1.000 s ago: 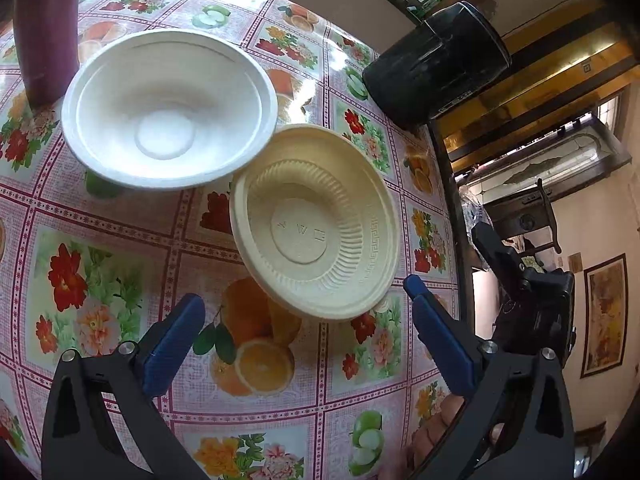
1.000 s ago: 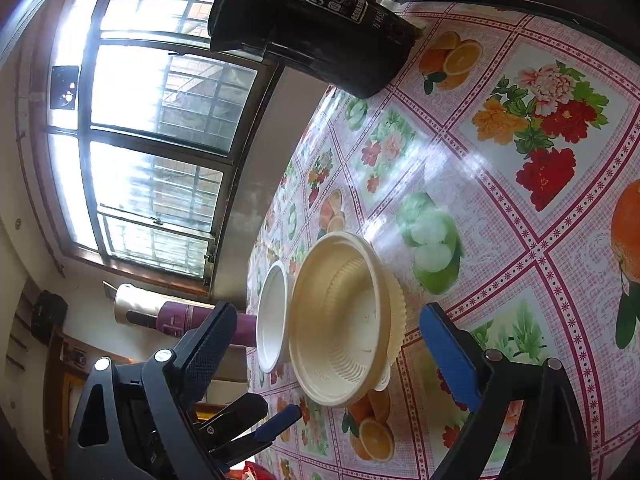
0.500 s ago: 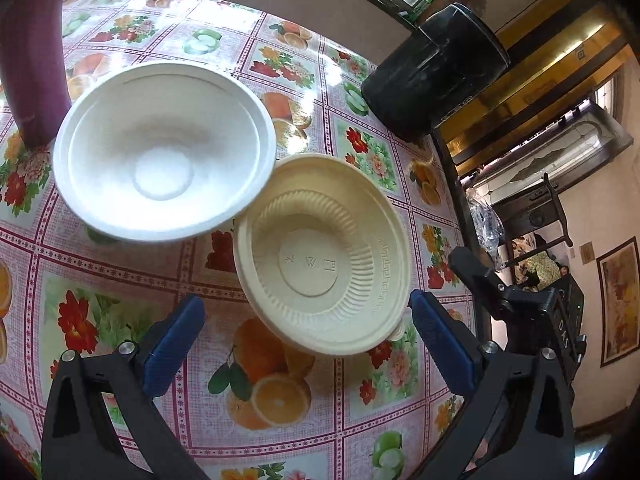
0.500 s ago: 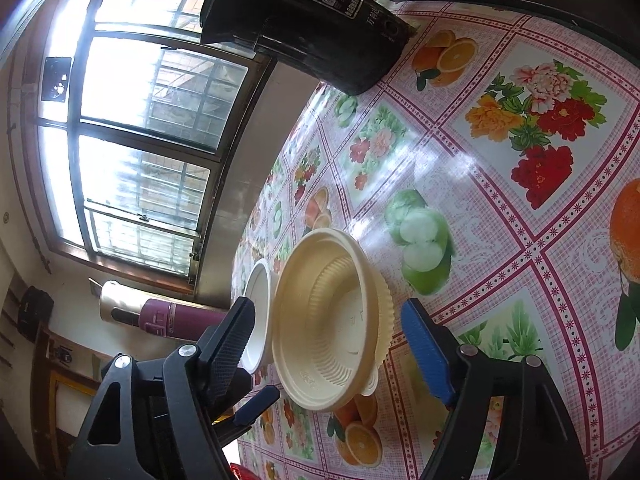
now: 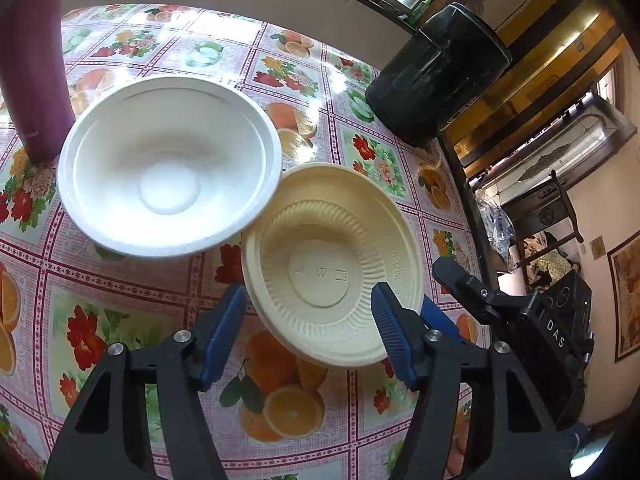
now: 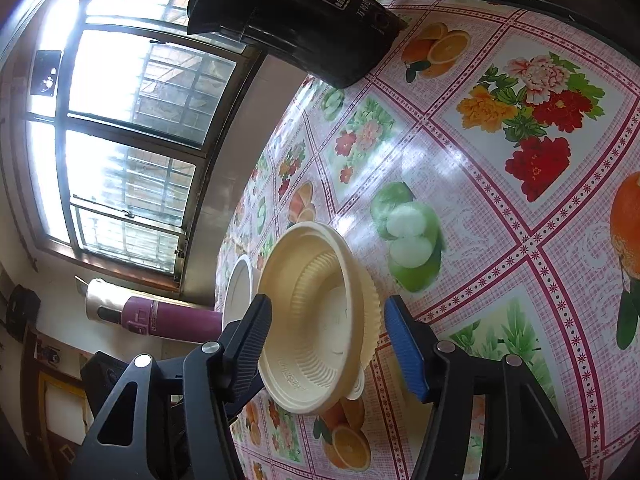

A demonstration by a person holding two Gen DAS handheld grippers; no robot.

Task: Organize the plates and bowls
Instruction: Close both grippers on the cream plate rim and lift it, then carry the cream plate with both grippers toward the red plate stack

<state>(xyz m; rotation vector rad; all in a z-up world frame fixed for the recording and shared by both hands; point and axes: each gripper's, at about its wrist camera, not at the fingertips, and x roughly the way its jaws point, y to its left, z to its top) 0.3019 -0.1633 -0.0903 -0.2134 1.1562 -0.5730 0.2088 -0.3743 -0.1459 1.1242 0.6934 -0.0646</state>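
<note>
Both the left gripper [image 5: 306, 322] and right gripper [image 6: 328, 332] are closing, fingers apart, around the empty cream bowl [image 5: 332, 264] beside an empty white bowl [image 5: 168, 168].

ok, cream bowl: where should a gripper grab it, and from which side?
Probably the rim. The cream bowl sits upright with its thin lip overhanging the tablecloth. Come from the near edge, away from the white bowl whose rim overlaps its far left side. One pad inside, one outside.

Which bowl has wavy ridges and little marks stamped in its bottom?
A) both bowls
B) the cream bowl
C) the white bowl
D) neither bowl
B: the cream bowl shows ridges around its inside and marks stamped on its flat bottom, while the white bowl beside it is smooth and plain inside.
</note>
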